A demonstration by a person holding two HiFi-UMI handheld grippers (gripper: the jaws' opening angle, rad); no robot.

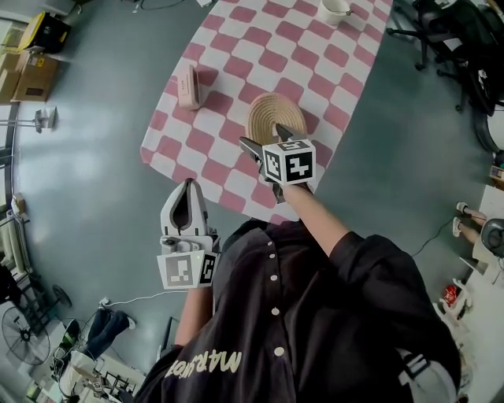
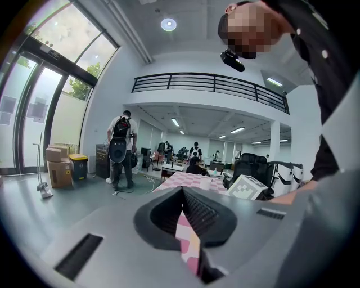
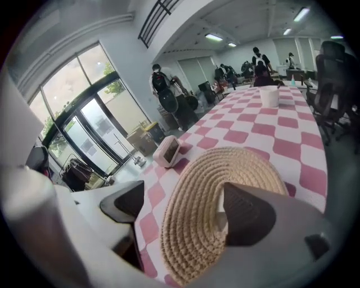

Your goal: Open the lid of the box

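Observation:
A round woven straw box (image 1: 270, 115) with its lid on sits on the pink-and-white checked table (image 1: 236, 55), near the front edge. My right gripper (image 1: 270, 139) hovers over the near side of the box, jaws open. In the right gripper view the woven lid (image 3: 211, 180) fills the space between the two jaws of the right gripper (image 3: 185, 207), which stand apart and hold nothing. A small pale part shows behind the right jaw. My left gripper (image 1: 187, 187) is off the table, close to the body, shut and empty. Its left gripper (image 2: 183, 194) view shows only a strip of the cloth.
A small pink case (image 1: 188, 86) stands at the table's left side, also pink case (image 3: 167, 151). A white cup (image 1: 337, 9) sits at the far end, also white cup (image 3: 270, 95). Office chairs (image 1: 441, 31) stand right of the table. People stand in the distance (image 2: 121, 149).

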